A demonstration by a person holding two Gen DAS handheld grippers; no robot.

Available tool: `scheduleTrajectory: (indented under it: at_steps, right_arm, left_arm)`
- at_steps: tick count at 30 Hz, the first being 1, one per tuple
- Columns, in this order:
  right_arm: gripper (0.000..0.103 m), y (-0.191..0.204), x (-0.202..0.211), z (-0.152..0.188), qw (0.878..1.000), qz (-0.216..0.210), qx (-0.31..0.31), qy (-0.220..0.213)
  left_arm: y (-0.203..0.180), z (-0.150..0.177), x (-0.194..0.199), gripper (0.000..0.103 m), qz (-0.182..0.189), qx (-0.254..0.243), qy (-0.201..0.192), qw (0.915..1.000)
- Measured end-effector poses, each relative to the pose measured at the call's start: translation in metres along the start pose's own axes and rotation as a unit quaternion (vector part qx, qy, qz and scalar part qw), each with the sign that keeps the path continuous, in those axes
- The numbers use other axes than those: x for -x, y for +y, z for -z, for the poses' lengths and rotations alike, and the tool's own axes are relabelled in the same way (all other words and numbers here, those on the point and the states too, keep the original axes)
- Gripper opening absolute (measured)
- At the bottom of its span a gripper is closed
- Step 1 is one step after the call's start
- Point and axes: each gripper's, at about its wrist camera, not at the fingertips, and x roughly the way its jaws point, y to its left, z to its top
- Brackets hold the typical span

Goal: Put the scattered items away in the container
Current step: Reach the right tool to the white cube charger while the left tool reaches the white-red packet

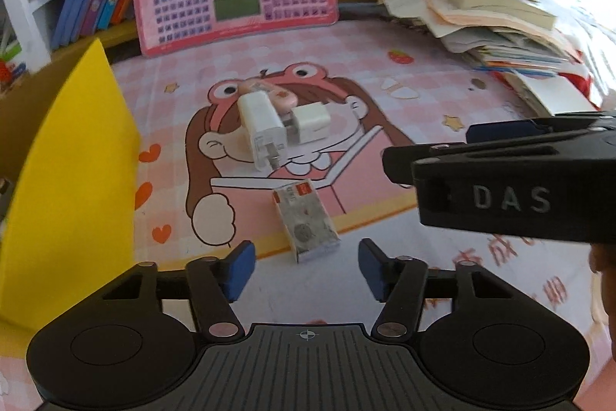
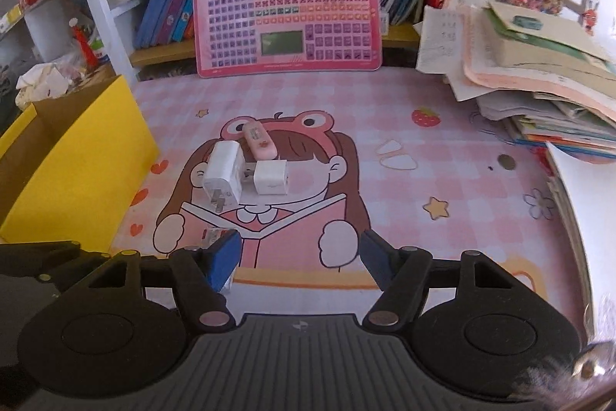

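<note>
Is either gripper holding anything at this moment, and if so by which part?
Nothing is held. The left gripper and right gripper are both open and empty; the small box lies on the mat, ungripped.

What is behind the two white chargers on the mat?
A pink stick-shaped gadget lies behind the tall charger and the square charger. The chargers hide its near end, so contact is unclear.

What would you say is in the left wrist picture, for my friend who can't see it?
The left gripper hangs open just above a small flat packet on a pink cartoon desk mat. Farther back lie two white chargers and a pink stick; a yellow box stands at the left.
</note>
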Motion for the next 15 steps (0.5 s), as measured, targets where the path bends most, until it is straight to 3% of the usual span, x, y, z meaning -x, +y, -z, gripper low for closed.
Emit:
scheduleTrajectory:
  at_steps: [5, 9, 15]
  right_arm:
    - [0.064, -0.002, -0.023, -0.013, 1.000, -0.010, 0.030, 0.001]
    - [0.058, -0.003, -0.041, -0.026, 0.999, -0.017, 0.043, 0.000]
    - [0.058, 0.003, -0.066, -0.037, 0.997, -0.039, 0.064, 0.012]
  left_arm:
    - [0.003, -0.009, -0.013, 0.043, 0.003, 0.030, 0.001, 0.9995]
    - [0.002, -0.014, -0.018, 0.043, 0.001, 0.034, -0.005, 0.9994]
    - [0.004, -0.019, -0.019, 0.043, 0.000, 0.051, -0.004, 0.9987]
